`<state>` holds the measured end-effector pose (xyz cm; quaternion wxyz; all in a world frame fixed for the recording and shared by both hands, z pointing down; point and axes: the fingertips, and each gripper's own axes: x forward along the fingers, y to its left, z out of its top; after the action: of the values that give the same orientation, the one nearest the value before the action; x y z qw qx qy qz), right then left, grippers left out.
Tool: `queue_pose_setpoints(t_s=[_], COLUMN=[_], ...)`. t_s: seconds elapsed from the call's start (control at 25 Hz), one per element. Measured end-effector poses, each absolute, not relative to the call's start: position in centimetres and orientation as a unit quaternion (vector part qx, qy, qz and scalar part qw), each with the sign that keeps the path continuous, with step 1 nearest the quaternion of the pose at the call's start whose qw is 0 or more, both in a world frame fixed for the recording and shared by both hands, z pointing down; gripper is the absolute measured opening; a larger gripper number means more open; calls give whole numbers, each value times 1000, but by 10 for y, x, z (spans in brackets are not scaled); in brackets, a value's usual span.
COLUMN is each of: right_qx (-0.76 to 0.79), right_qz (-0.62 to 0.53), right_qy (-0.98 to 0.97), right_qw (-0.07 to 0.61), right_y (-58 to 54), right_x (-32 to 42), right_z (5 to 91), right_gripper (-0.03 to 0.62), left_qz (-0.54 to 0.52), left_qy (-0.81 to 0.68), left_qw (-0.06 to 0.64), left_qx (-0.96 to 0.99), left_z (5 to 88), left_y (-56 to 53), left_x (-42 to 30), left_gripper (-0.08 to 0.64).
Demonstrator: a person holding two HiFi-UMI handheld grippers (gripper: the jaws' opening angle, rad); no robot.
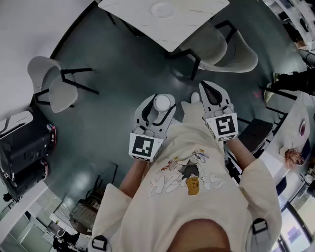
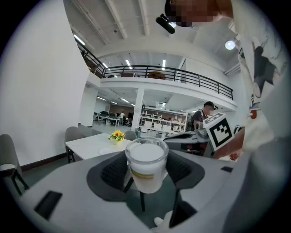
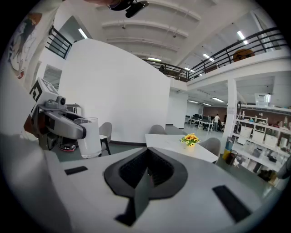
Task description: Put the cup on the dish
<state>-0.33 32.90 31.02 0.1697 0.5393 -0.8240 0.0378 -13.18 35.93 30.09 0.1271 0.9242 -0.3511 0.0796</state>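
Note:
My left gripper (image 1: 158, 102) is shut on a clear plastic cup (image 1: 162, 104) with milky white contents, held upright over the grey floor just in front of the person. In the left gripper view the cup (image 2: 146, 164) stands between the two dark pads (image 2: 113, 170). The right gripper (image 1: 213, 91) hovers beside it to the right, shut and empty; its pads meet in the right gripper view (image 3: 146, 157), where the cup (image 3: 89, 137) shows at left. A white dish (image 1: 162, 9) lies on the white table (image 1: 189, 24) ahead, near yellow flowers (image 2: 117, 135).
Grey chairs stand around the table (image 1: 231, 51) and at the left by the wall (image 1: 51, 83). A black case (image 1: 22, 152) sits at the far left. Desks and shelves with clutter line the right side (image 1: 295, 133).

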Motion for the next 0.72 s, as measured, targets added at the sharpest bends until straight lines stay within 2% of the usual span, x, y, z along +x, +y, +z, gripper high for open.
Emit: queue_pose_setpoints(t_s=[0.4, 0.56, 0.72], right_qx=[499, 462, 444], right_qz=[84, 120, 140], right_qy=[-850, -870, -872], right_qw=[146, 127, 153], right_y=[384, 411, 447], right_x=[84, 133, 175], right_z=[322, 338, 360], right_gripper=[3, 3, 3], left_qz=[93, 101, 88], left_qy=[-380, -406, -428], left_qw=[110, 134, 171], left_qx=[914, 899, 883], left_z=[281, 286, 284], left_y=[412, 447, 484], left_x=[-38, 14, 54], left_gripper=[268, 268, 268])
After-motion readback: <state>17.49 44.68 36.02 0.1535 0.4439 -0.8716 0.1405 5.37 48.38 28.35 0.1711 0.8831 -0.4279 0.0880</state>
